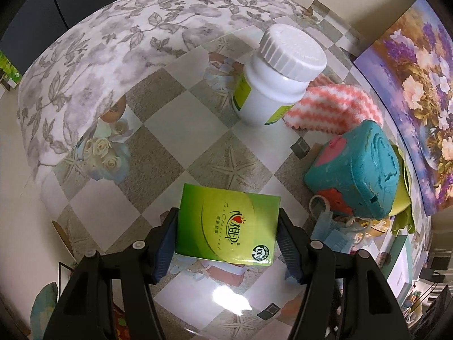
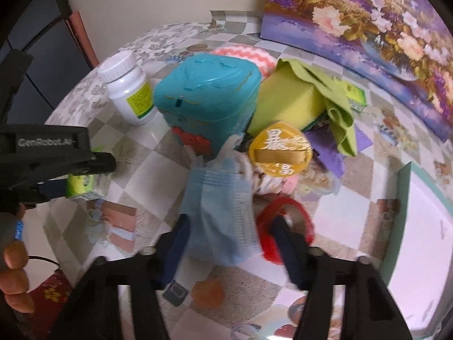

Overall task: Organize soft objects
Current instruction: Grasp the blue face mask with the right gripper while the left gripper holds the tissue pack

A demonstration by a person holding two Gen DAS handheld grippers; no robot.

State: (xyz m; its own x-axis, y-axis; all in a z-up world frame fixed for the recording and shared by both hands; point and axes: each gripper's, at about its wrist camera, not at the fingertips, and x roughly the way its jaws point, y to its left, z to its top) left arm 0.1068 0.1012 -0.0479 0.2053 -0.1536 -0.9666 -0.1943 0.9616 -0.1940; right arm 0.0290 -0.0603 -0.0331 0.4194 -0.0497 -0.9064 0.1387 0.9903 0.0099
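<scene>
In the left wrist view a green tissue pack (image 1: 226, 226) lies on the checkered table between the fingers of my left gripper (image 1: 226, 240); both pads touch its sides. The pack also shows in the right wrist view (image 2: 85, 184) under the left gripper. My right gripper (image 2: 229, 243) is open around a blue face mask (image 2: 220, 212), whose lower edge lies between the fingers. A pink-and-white striped cloth (image 1: 331, 107) lies behind a white bottle (image 1: 277, 76). A green cloth (image 2: 334, 107) drapes over a yellow-green sponge (image 2: 286, 102).
A teal plastic box (image 2: 206, 99) stands mid-table, a round gold-lidded tin (image 2: 280, 150) and a red tape ring (image 2: 286, 226) beside the mask. A floral-print pillow (image 1: 99, 56) lies at the back left. A flower painting (image 2: 368, 22) leans on the wall.
</scene>
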